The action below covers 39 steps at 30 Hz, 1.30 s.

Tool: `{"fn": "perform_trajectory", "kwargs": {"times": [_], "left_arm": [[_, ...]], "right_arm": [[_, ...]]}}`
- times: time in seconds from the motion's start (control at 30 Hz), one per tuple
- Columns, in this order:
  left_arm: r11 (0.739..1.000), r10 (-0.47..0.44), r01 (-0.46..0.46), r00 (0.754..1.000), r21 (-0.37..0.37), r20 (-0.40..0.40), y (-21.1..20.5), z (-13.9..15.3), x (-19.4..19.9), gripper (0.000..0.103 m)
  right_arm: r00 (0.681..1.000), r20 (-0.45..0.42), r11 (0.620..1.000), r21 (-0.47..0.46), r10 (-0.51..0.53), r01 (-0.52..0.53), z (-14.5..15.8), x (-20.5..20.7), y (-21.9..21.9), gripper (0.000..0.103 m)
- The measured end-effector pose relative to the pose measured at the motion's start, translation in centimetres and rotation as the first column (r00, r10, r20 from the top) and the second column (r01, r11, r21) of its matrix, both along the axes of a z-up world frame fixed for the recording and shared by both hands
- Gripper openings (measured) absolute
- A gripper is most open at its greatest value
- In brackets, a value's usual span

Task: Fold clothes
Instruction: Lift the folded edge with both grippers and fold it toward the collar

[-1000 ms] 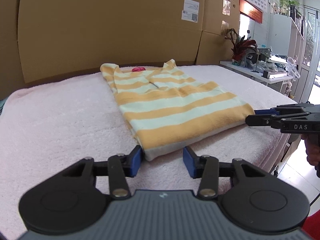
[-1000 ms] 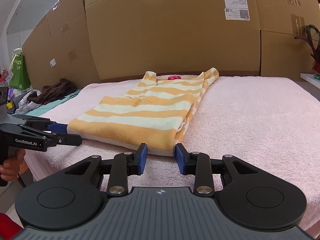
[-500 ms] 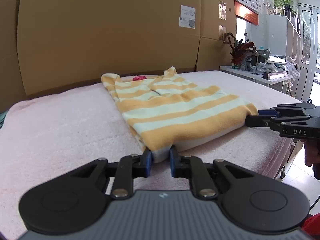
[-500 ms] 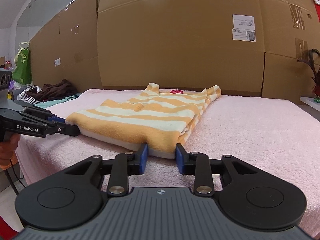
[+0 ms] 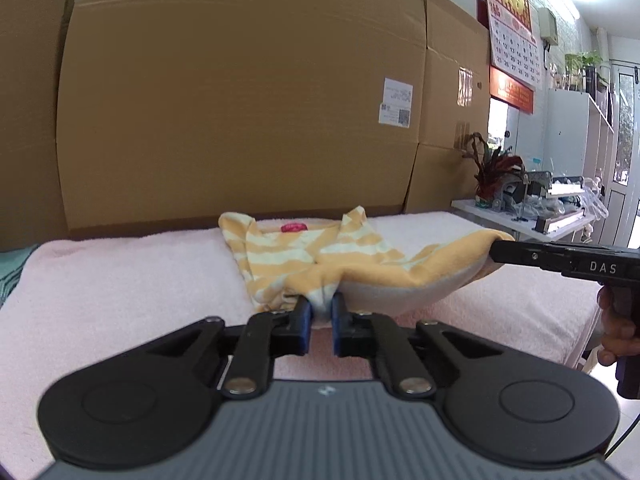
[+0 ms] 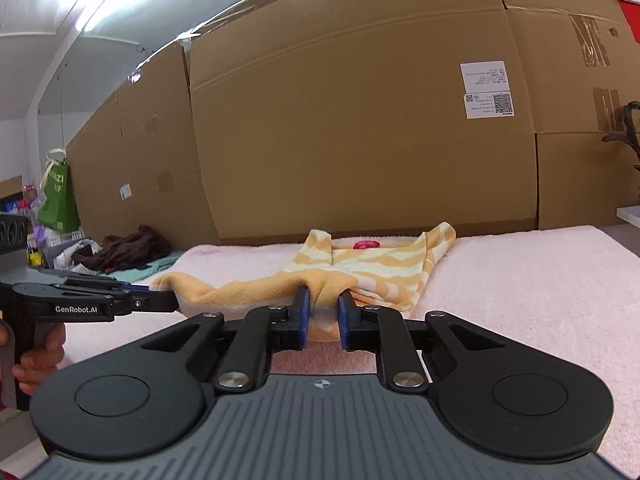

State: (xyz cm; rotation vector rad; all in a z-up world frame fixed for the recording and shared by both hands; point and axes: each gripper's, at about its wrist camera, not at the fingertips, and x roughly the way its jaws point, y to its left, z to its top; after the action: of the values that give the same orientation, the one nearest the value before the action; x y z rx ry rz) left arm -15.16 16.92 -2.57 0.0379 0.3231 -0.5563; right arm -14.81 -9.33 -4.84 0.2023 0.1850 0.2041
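An orange-and-white striped shirt point(image 5: 320, 252) lies on the pink towel-covered table point(image 5: 120, 280), collar at the far end by a pink tag. My left gripper point(image 5: 320, 312) is shut on the shirt's near hem corner, lifted off the table. My right gripper point(image 6: 323, 308) is shut on the other hem corner of the striped shirt point(image 6: 380, 272). The hem sags between the two corners. The right gripper point(image 5: 496, 250) also shows in the left wrist view, and the left gripper point(image 6: 176, 300) shows in the right wrist view.
Big cardboard boxes point(image 5: 240, 100) wall off the far side of the table. A white side table with a plant point(image 5: 492, 168) stands at the right. Dark clothes point(image 6: 128, 246) and a green bag point(image 6: 58, 200) lie off the table's left end.
Both grippers closed on the hem corners and lifted them. The near half of the shirt has risen off the table and bunched toward the collar.
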Motion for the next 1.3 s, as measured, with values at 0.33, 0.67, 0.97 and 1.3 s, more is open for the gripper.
{"fn": "perform_trajectory", "kwargs": {"times": [0.33, 0.67, 0.97, 1.3], "left_arm": [[0.999, -0.031, 0.031, 0.999, -0.031, -0.007, 0.4, 1.0, -3.0, 0.003], [0.996, -0.08, 0.077, 0.993, -0.042, -0.085, 0.7, -0.2, -7.3, 0.002], [0.997, -0.064, 0.059, 0.99, -0.041, -0.127, 0.3, -1.7, -6.4, 0.003], [0.993, -0.013, 0.004, 0.997, -0.121, -0.078, 0.2, 0.6, -4.1, 0.004]], "right_arm": [[0.992, 0.124, 0.996, 0.075, 0.037, -0.047, 4.4, -2.5, -0.5, 0.015], [0.996, -0.079, 0.997, 0.071, 0.044, -0.039, 0.7, -6.7, -0.1, 0.015], [0.986, -0.167, 0.995, 0.102, 0.015, 0.002, -1.8, -6.2, -0.6, 0.015], [0.997, -0.081, 0.995, 0.097, 0.016, -0.008, -0.1, -4.4, -0.8, 0.016]]}}
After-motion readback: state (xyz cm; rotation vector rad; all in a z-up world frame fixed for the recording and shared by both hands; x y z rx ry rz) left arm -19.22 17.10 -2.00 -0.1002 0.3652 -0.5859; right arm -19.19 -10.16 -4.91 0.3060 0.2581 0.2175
